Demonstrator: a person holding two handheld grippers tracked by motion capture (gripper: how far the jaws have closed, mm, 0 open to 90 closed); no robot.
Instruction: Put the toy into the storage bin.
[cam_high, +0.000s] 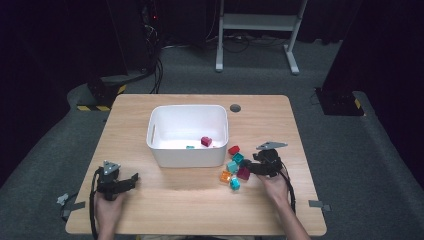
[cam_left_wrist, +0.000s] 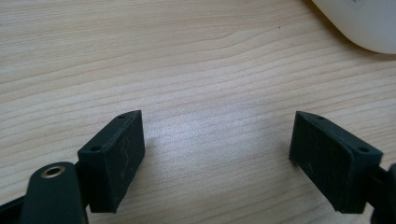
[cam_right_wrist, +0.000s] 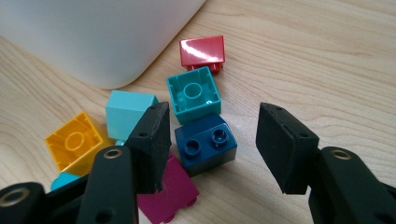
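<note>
One dark blue brick (cam_right_wrist: 206, 143) sits studs-up between the spread jaws of your right tongs (cam_right_wrist: 212, 140), which are released and not touching it, on the pale wood tabletop (cam_high: 200, 200) just right of the white bin (cam_high: 187, 135). Packed around the brick are a teal brick (cam_right_wrist: 194, 93) lying hollow side up, a red brick (cam_right_wrist: 202, 50) beyond that, a light blue brick (cam_right_wrist: 127, 109) and a yellow brick (cam_right_wrist: 74, 140) to the side, and a magenta brick (cam_right_wrist: 170, 186) partly under your near jaw. Inside the bin lie a magenta block (cam_high: 206, 141) and a small teal piece (cam_high: 190, 147). Your left tongs (cam_left_wrist: 217, 149) rest released over bare wood, well apart from the pile. Grey carpet (cam_high: 350, 165), cables and a white stand (cam_high: 260, 22) fill the dark room behind.
</note>
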